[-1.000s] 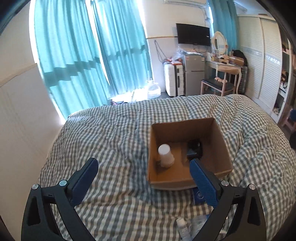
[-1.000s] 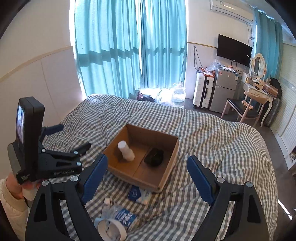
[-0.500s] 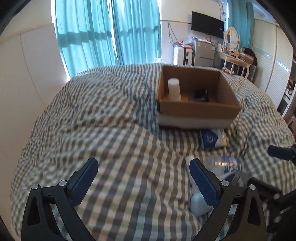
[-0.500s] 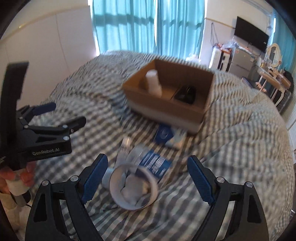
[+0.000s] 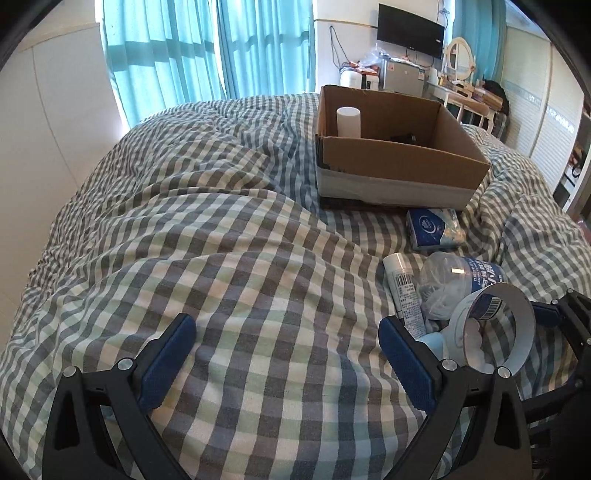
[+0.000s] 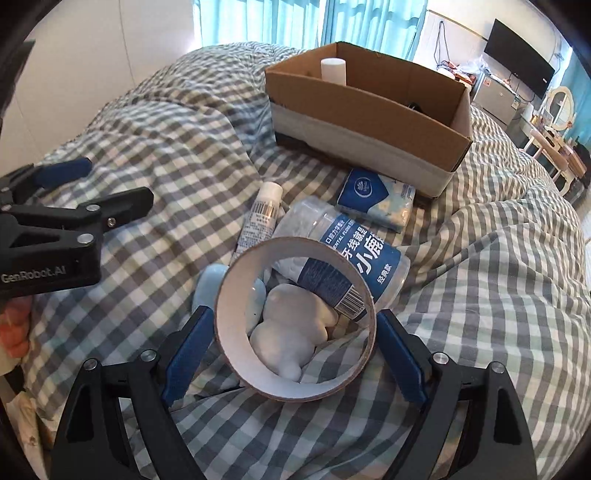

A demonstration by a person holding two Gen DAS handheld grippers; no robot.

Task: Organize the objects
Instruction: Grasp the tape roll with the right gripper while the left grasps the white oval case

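A cardboard box (image 5: 399, 166) (image 6: 369, 122) sits on the checked bed, holding a white cylinder (image 5: 348, 122) (image 6: 333, 72) and a dark object (image 5: 404, 138). In front of it lie a blue tissue pack (image 6: 376, 197) (image 5: 434, 229), a white tube (image 6: 260, 218) (image 5: 402, 291), a clear floss jar with a blue label (image 6: 343, 258) (image 5: 461, 277), a white figurine (image 6: 291, 332) and a tape ring (image 6: 295, 317) (image 5: 495, 332). My right gripper (image 6: 295, 354) is open, its fingers on either side of the tape ring. My left gripper (image 5: 288, 354) is open and empty over bare quilt, left of the pile.
The checked quilt (image 5: 221, 240) is rumpled, with folds around the box. Teal curtains (image 5: 207, 48) and a white wall panel stand behind the bed. A TV (image 5: 410, 26), fridge and dressing table stand at the far right.
Both grippers have dropped low toward the bed and the pile of objects. The right gripper has moved forward so its open fingers now flank the tape ring.
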